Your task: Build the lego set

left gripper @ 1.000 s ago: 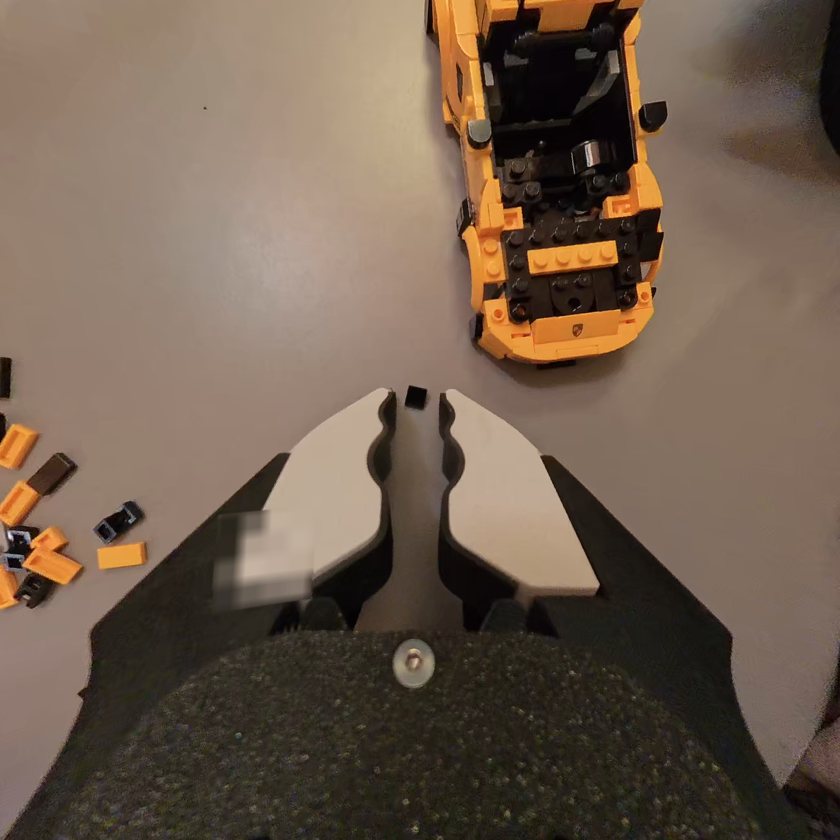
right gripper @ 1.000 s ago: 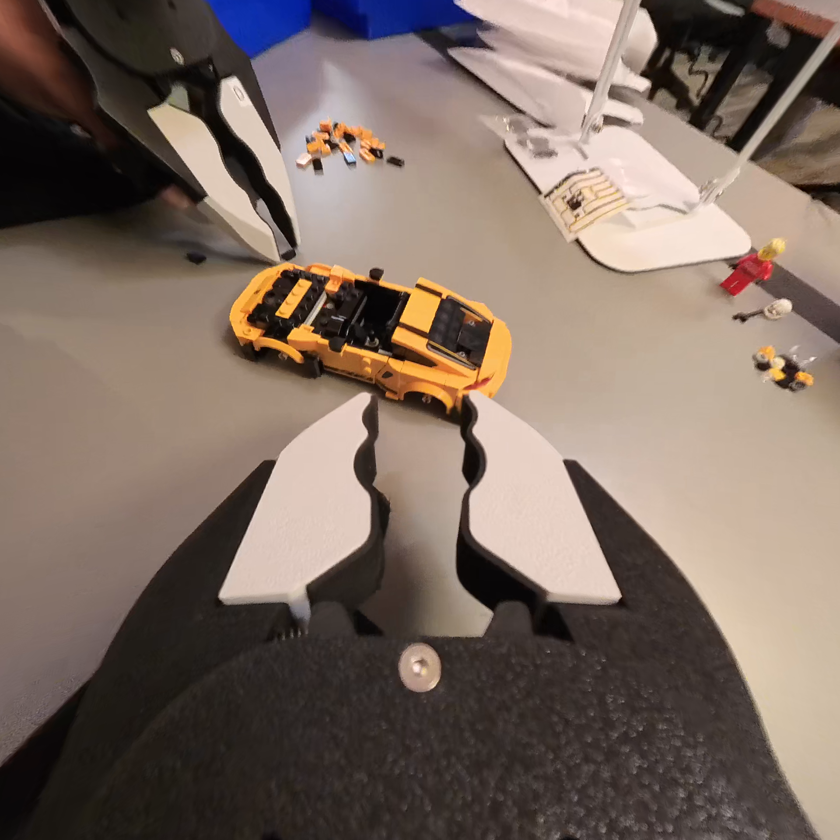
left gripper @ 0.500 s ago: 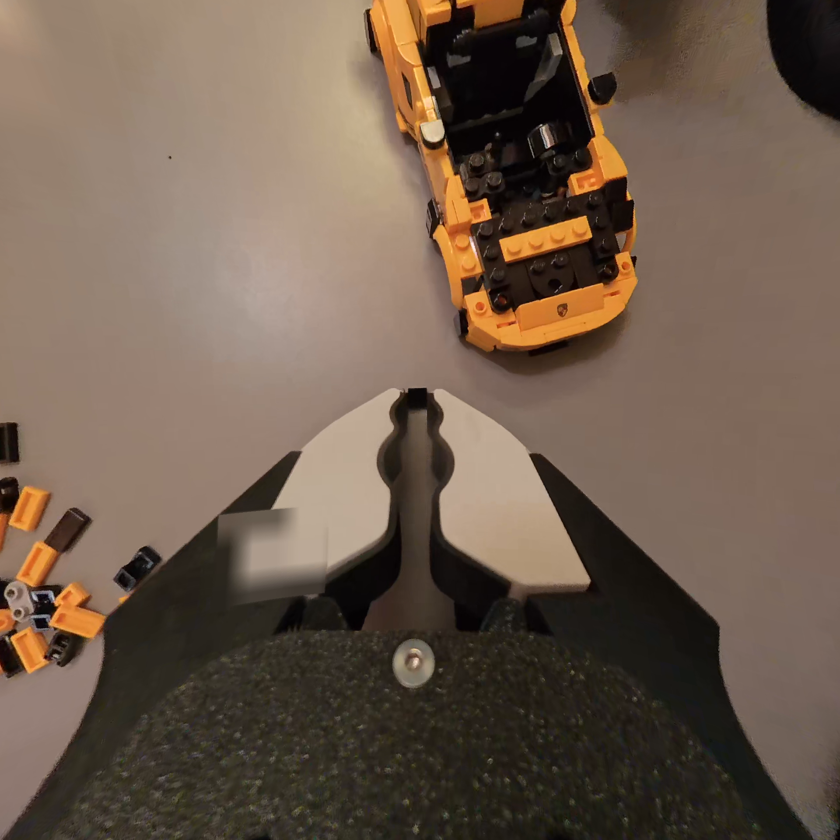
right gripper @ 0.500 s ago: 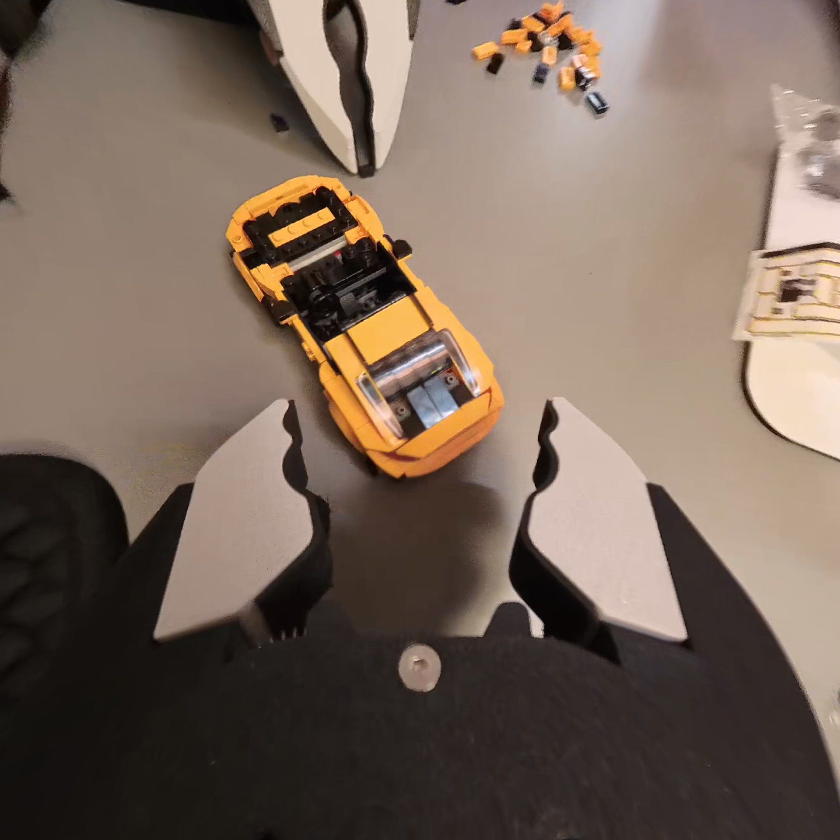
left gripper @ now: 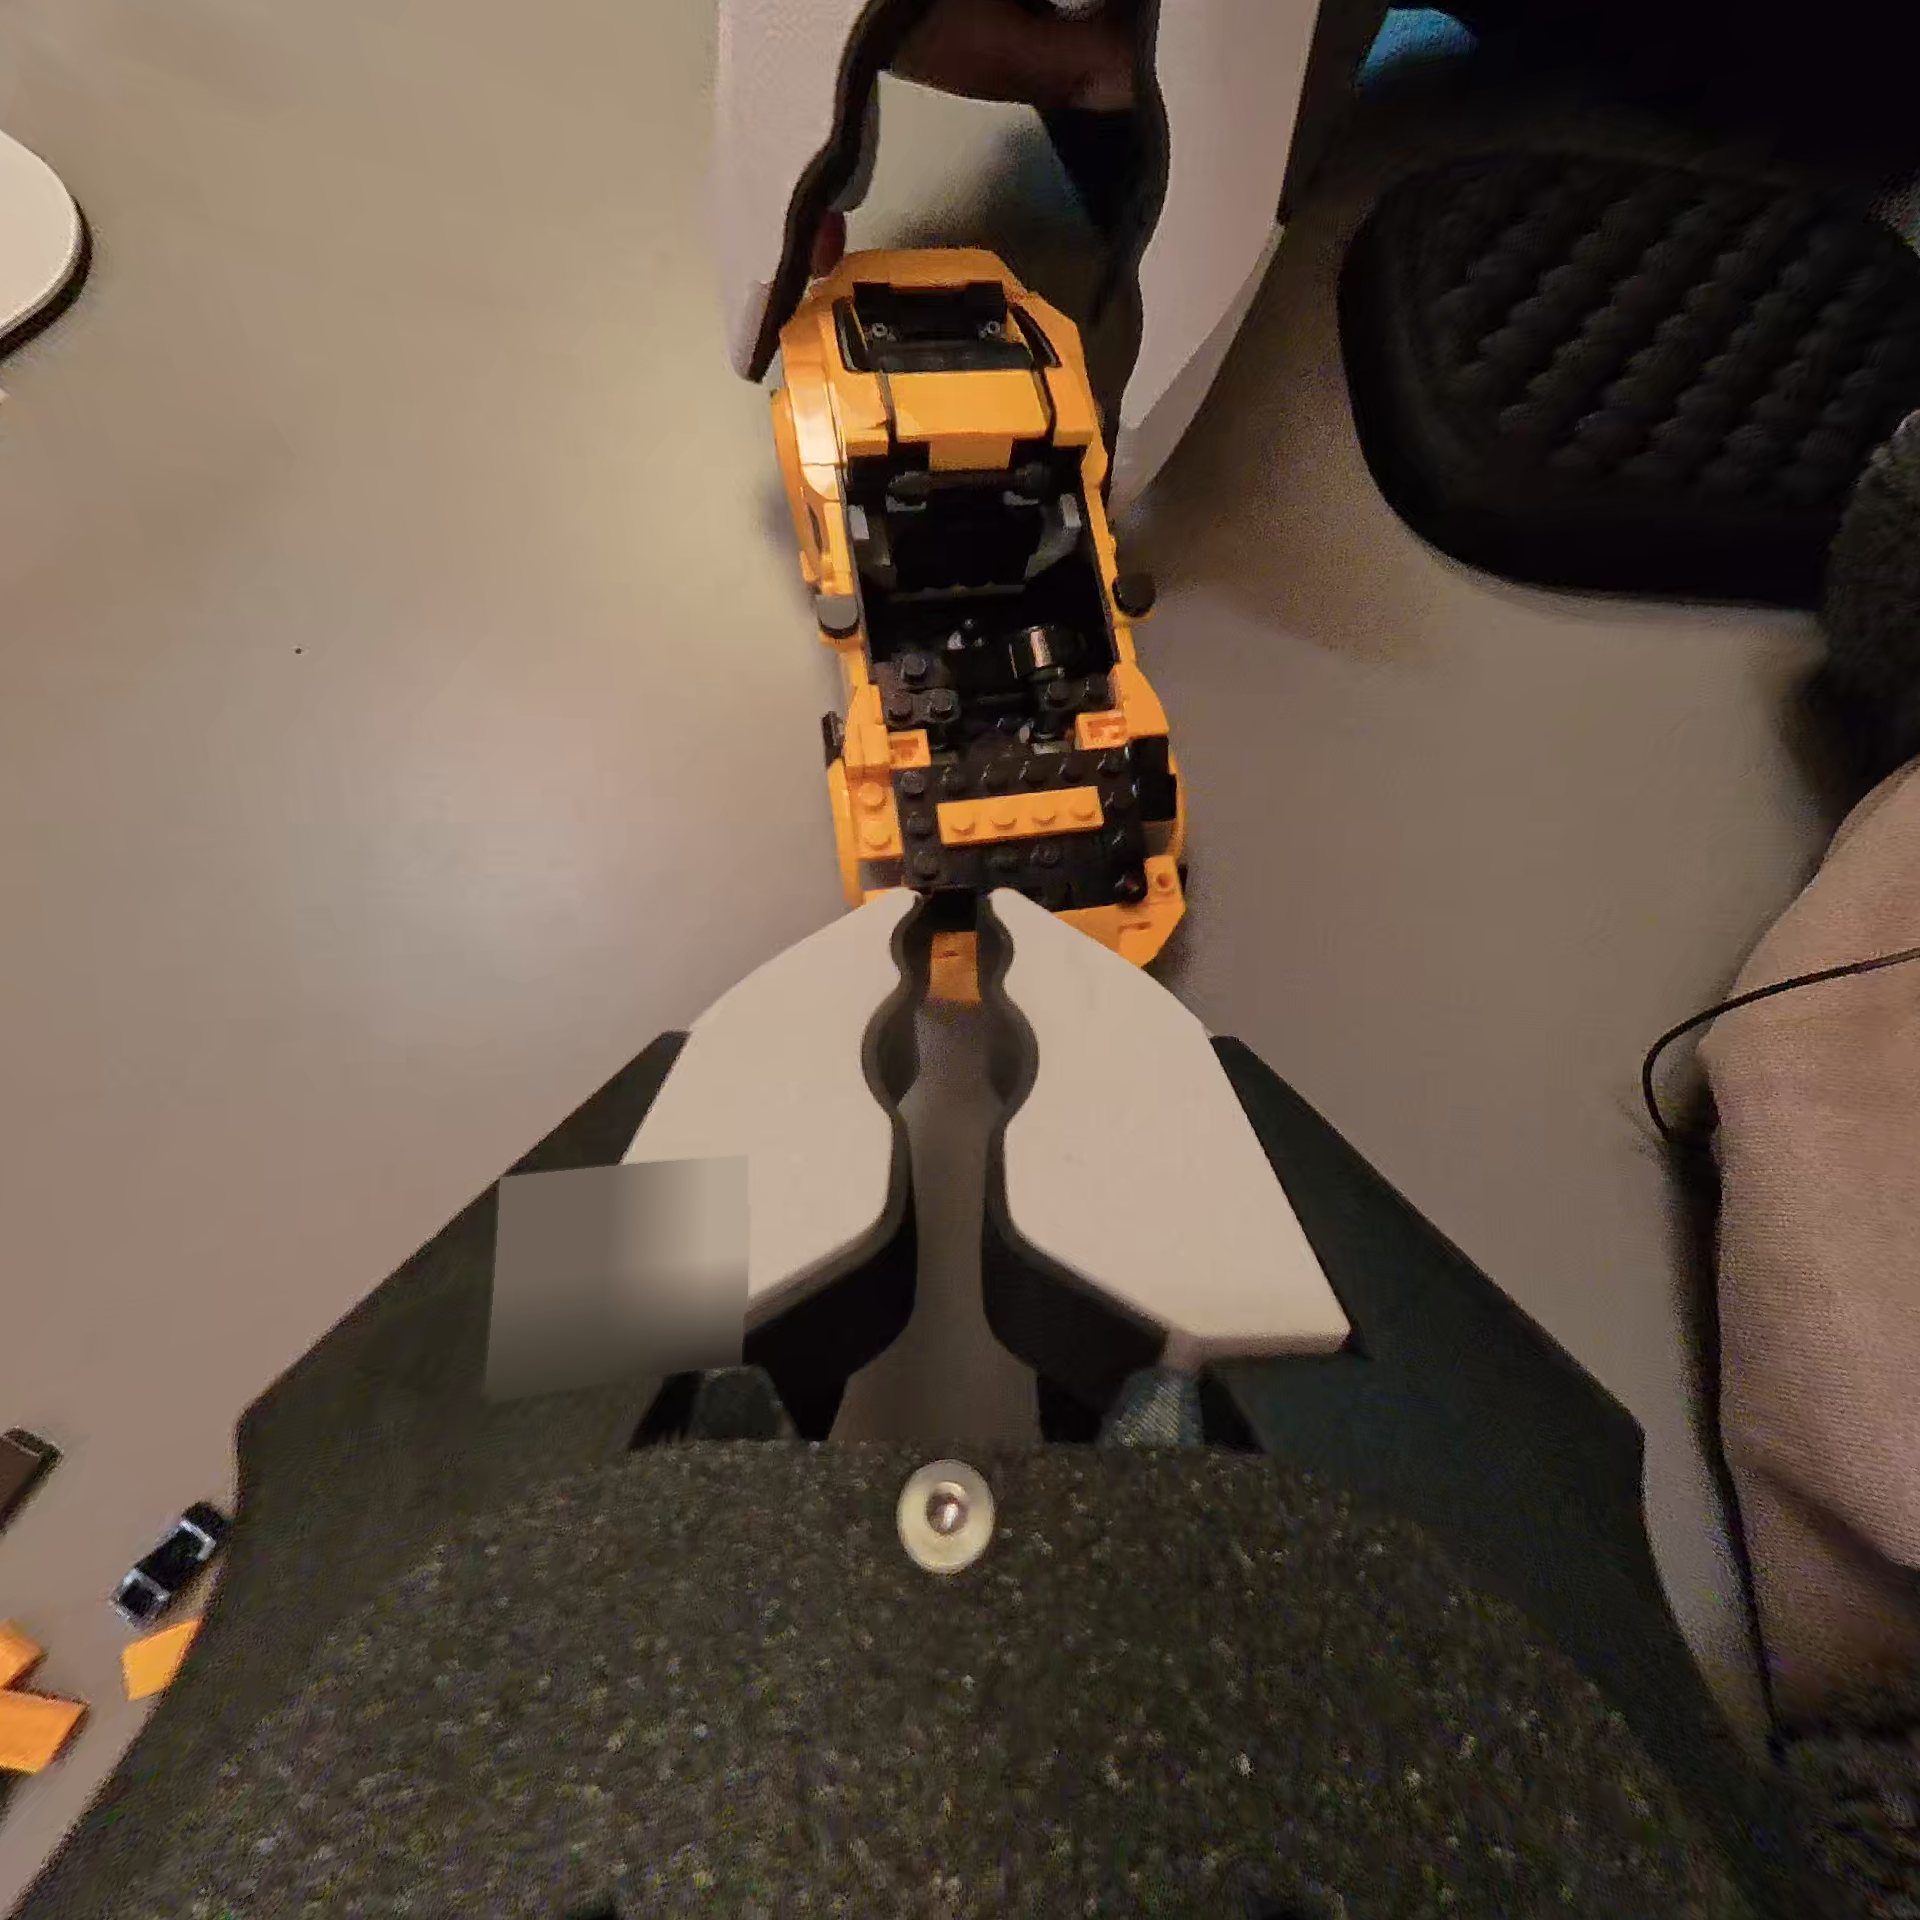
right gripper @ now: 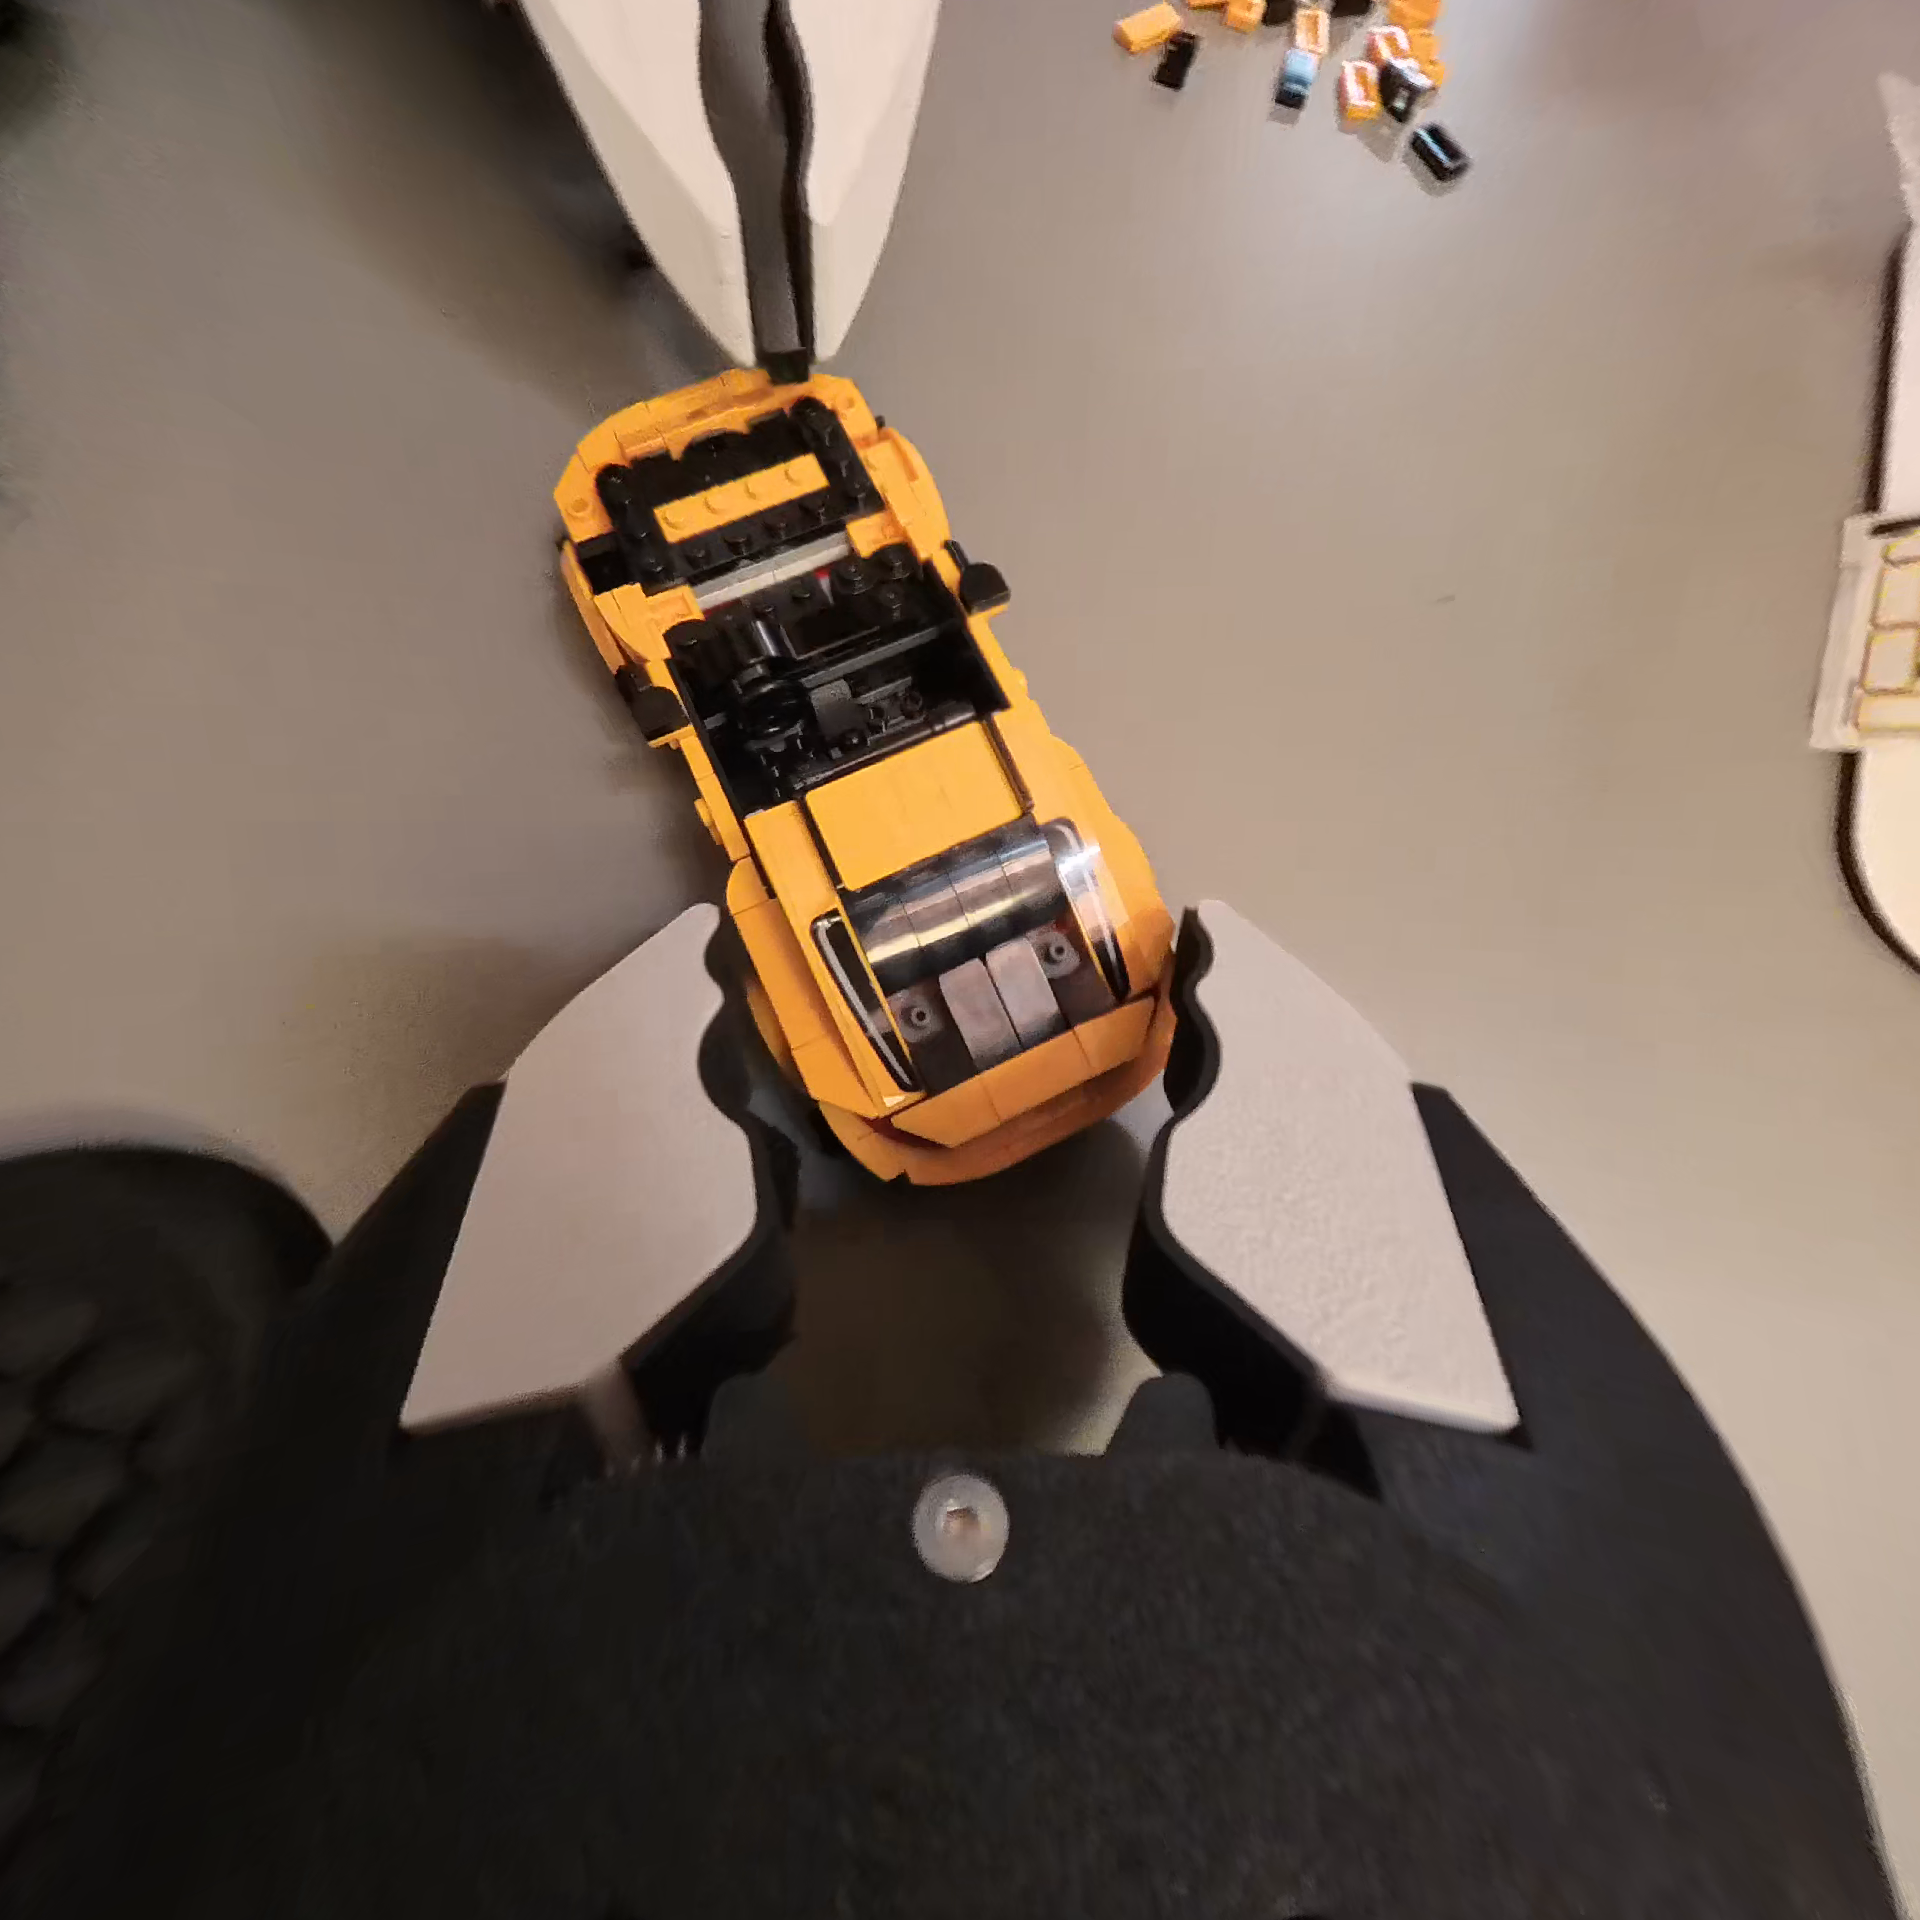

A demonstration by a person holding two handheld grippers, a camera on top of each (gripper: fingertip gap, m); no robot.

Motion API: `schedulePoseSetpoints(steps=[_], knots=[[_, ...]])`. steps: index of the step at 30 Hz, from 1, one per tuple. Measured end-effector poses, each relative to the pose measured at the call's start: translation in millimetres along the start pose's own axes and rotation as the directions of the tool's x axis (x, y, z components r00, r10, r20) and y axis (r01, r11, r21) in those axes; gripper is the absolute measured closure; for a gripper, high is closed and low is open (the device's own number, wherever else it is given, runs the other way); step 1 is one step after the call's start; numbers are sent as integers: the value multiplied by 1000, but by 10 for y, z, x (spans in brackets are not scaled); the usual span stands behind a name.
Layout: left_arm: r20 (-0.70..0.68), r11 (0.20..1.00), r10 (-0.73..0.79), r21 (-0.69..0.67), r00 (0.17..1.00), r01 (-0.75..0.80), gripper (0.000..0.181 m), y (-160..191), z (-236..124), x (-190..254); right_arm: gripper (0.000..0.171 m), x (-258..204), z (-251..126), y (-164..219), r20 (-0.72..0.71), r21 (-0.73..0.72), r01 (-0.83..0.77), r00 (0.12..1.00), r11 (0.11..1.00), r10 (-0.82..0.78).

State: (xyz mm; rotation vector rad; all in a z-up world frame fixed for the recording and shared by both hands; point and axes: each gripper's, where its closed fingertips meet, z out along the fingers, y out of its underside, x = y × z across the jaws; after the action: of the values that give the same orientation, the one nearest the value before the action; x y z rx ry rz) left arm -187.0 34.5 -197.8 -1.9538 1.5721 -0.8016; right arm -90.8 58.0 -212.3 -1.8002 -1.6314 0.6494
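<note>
Since the earlier frames the left gripper (left gripper: 948,906) has closed on the small black piece (left gripper: 943,908) that lay on the table and carried it to the car, while the right gripper (right gripper: 948,971) has spread and advanced around the car's other end. In the left wrist view, the left gripper is clenched, its tips nipping the small black piece at the studded end of the orange lego car (left gripper: 977,582), directly over the black plate there; the piece is mostly hidden between the tips, so its seating cannot be confirmed. The car lies lengthwise away from the camera, in the middle of the grey table (left gripper: 364,623), cabin open and unroofed. The right gripper shows at the car's far end, one finger on each side. Loose orange and black bricks (left gripper: 156,1621) lie near the lower left corner of the picture. In the right wrist view, the right gripper is spread wide, straddling the glazed end of the car (right gripper: 862,769); its left finger (right gripper: 623,1143) appears to touch the car's flank, the right finger sits just beside it. Judgement: this is a bracing hold, meant to stop the car sliding when the piece is pressed down, and it has not yet closed. The left gripper's tips meet the car at its far end. Loose bricks (right gripper: 1340,62) lie toward the table's far edge; a white base (right gripper: 1891,831) with a booklet sits at the right edge.
</note>
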Motion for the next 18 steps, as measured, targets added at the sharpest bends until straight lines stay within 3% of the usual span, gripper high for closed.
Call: schedulePoseSetpoints(steps=[5,18], knots=[[17,1000,18,-13,1000,-18,174,-19,13,18,94,-87,-23,7,-103,11,-74,992,997,75],[62,994,64,-91,996,-58,174,-4,90,-5,94,-108,-28,14,-115,22,-79,990,997,81]])
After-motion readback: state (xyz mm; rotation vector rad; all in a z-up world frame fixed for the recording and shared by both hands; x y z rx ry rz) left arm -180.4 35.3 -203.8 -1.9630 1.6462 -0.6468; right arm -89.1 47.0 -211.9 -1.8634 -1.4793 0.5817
